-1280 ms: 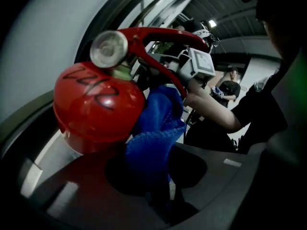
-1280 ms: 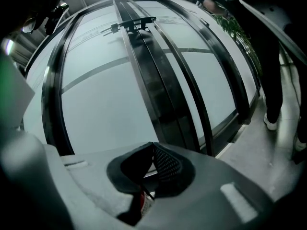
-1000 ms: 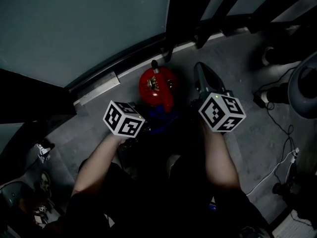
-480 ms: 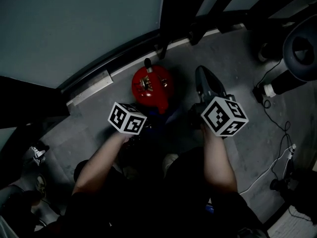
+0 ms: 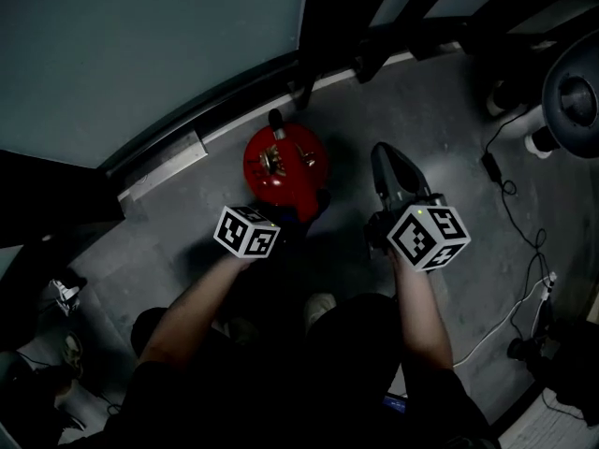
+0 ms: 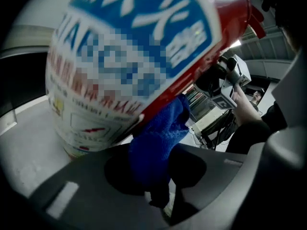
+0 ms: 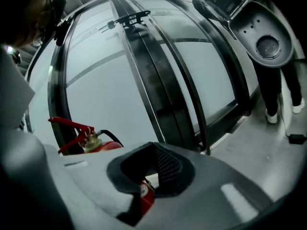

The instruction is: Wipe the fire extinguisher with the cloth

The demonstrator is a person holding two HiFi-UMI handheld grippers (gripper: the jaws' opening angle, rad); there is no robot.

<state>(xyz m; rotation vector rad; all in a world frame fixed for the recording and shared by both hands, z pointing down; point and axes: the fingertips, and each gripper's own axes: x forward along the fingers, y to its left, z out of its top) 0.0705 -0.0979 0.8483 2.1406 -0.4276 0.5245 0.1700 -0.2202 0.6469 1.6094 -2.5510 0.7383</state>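
Note:
A red fire extinguisher [image 5: 281,162] stands on the grey floor beside the glass wall; its handle and black hose show in the right gripper view [image 7: 91,140]. In the left gripper view its labelled body [image 6: 139,51] fills the upper frame. My left gripper [image 6: 160,186] is shut on a blue cloth [image 6: 160,138], which presses against the cylinder's lower side. In the head view the left gripper [image 5: 273,221] sits at the extinguisher's near side, and the cloth is hidden there. My right gripper [image 5: 384,157] hangs to the right of the extinguisher, apart from it, shut and empty [image 7: 153,171].
A glass wall with dark frames [image 5: 328,26] runs behind the extinguisher. Cables [image 5: 524,241] trail over the floor at the right, near a round grey stand [image 5: 576,92]. Shoes and small items [image 5: 65,297] lie at the lower left. A person's legs [image 7: 273,95] stand far right.
The left gripper has slid right, closer under the extinguisher's near side, and the blue cloth seen earlier in the head view is now hidden. The right gripper drifted slightly back.

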